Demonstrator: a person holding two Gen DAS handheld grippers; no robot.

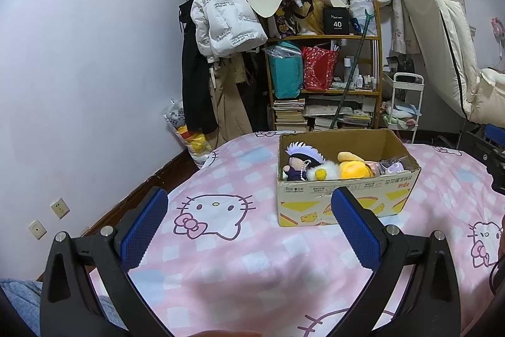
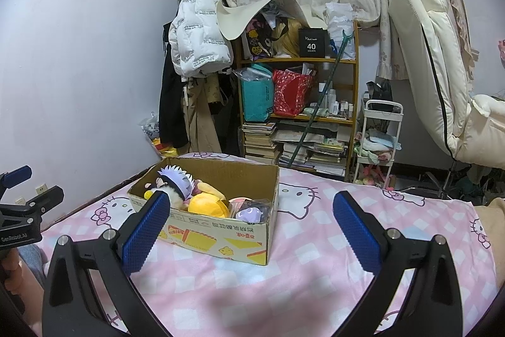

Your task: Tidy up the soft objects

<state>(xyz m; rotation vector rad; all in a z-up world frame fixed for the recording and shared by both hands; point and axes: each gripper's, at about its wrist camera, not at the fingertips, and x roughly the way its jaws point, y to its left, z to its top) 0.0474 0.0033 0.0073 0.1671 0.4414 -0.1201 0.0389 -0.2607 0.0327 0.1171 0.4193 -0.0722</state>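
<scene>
An open cardboard box (image 1: 347, 198) stands on the pink Hello Kitty bedsheet (image 1: 240, 255). It holds several plush toys: a doll with lilac hair (image 1: 300, 160), a yellow plush (image 1: 352, 168) and a purple plush in a clear bag (image 1: 394, 168). My left gripper (image 1: 249, 220) is open and empty, just short of the box and to its left. In the right wrist view the same box (image 2: 221, 229) sits left of centre with the yellow plush (image 2: 210, 206) inside. My right gripper (image 2: 252, 223) is open and empty above the sheet (image 2: 315, 267), near the box's near right corner.
A cluttered wooden shelf (image 1: 325, 84) with bags and books stands beyond the bed, beside hanging coats (image 1: 217, 21). A white trolley (image 1: 405, 103) and a cream chair (image 1: 442, 46) are to the right. The lilac wall (image 1: 88, 68) with sockets is on the left.
</scene>
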